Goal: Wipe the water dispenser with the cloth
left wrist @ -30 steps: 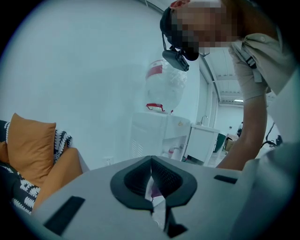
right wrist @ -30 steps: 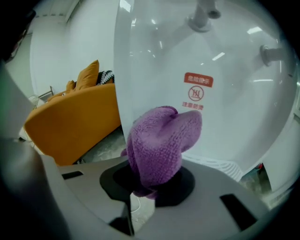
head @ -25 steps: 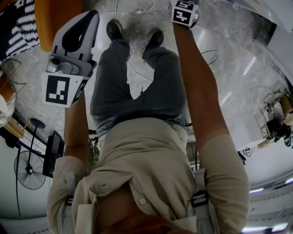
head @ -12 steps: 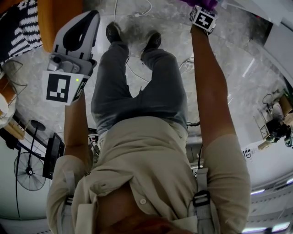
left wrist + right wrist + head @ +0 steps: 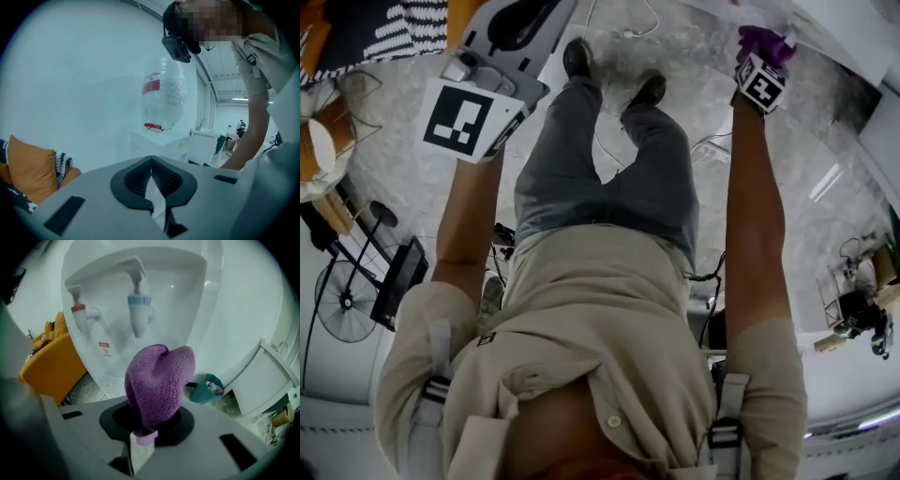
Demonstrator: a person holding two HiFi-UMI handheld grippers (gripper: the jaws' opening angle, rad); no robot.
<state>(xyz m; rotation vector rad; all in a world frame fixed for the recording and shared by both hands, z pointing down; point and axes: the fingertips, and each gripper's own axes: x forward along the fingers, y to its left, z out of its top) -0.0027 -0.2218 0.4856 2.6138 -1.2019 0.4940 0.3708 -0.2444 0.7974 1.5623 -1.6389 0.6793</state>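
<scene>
Two grippers we record:
- Right gripper [image 5: 149, 425]: jaws clamped on a fluffy purple cloth [image 5: 159, 380], held close before the tap recess of the white plastic water dispenser [image 5: 225, 310].
- Left gripper [image 5: 151, 161]: jaws pressed together, empty.

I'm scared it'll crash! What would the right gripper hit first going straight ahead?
Probably the blue tap on the water dispenser, touched by the purple cloth in the right gripper; depth unclear.

Counts: left hand-held gripper [image 5: 151, 161] + right hand-held gripper [image 5: 149, 420] = 2. Cloth [image 5: 159, 380] x1. Dispenser [image 5: 197, 301] x1. Red tap [image 5: 79, 317] + blue tap [image 5: 139, 315] = 2. Bottle [image 5: 164, 98] x1. Fan [image 5: 337, 300] x1.
</scene>
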